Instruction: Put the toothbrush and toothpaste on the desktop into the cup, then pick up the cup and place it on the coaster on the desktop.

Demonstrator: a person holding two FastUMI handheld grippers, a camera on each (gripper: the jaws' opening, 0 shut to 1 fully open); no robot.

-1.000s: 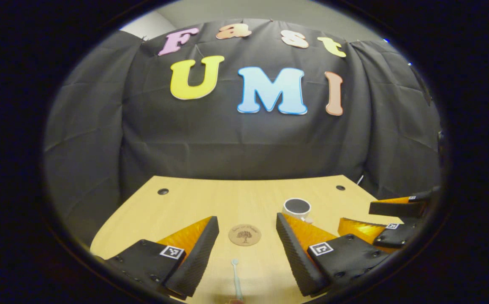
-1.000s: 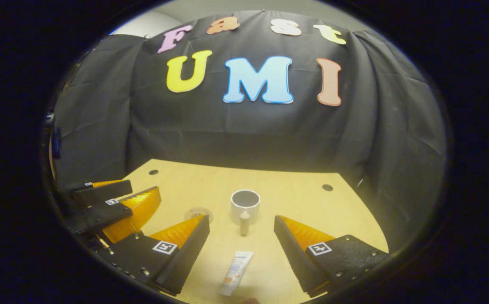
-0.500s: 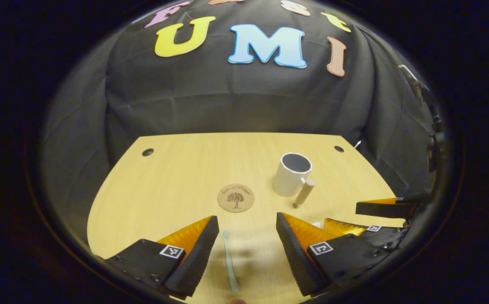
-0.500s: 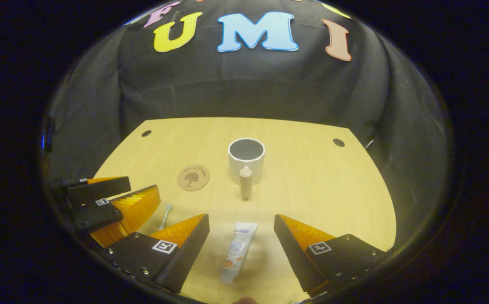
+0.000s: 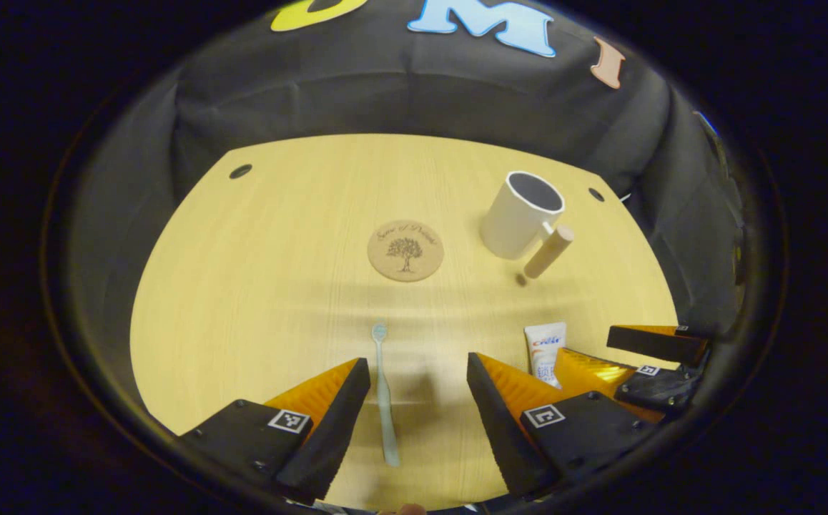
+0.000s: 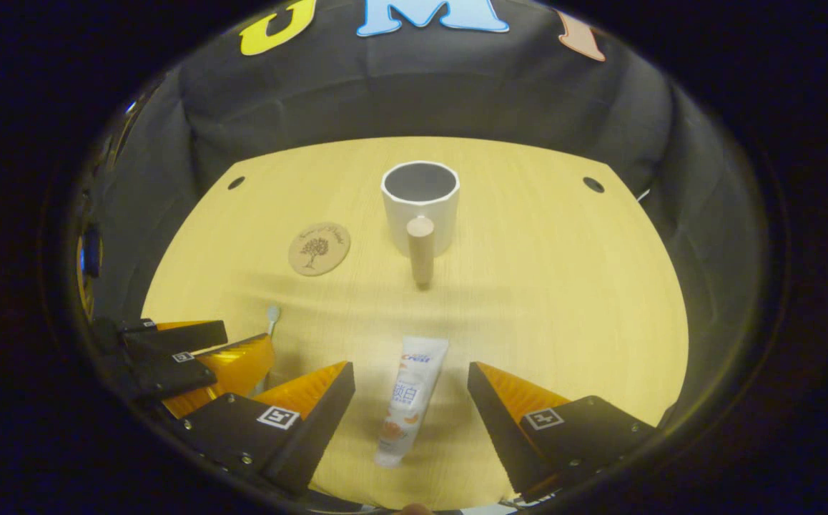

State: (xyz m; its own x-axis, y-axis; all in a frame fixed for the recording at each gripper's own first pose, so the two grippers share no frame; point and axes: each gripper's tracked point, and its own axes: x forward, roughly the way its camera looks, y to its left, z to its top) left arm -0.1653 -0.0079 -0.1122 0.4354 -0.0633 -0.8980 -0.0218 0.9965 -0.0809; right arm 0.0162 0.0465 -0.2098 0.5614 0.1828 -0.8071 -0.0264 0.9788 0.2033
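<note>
the left gripper [image 5: 417, 372] hangs over the near edge of the desk [image 5: 257, 286] with its jaws wide open and nothing between the pads; the toothbrush [image 5: 384, 400] lies flat in the gap, just beside the left finger, its head pointing away toward the coaster [image 5: 405, 249]. the right gripper [image 6: 410, 379] is likewise wide open and empty, with the toothpaste [image 6: 408, 400] lying flat between its fingers, cap end nearest the camera and the flat crimped end pointing at the cup [image 6: 420, 204]. the cup stands upright and empty farther back, its stick-like handle [image 6: 420, 250] pointing toward the grippers, well apart from the coaster to its left. the toothbrush looks light, thin and stiff, and being so low on the desk it probably offers little to pinch; the mid-handle seems the best place to hold it, with the pads brought right down to the wood so it does not skid or flip. the tube looks light and soft, likely to dent and to slide if squeezed at the thin end, so a grip across the fuller middle or near the cap shoulder should hold better. the cup appears rigid, smooth and the heaviest piece, probably breakable; it might tip once tall items lean in it, so the handle or the wall near it looks the safest hold.
</note>
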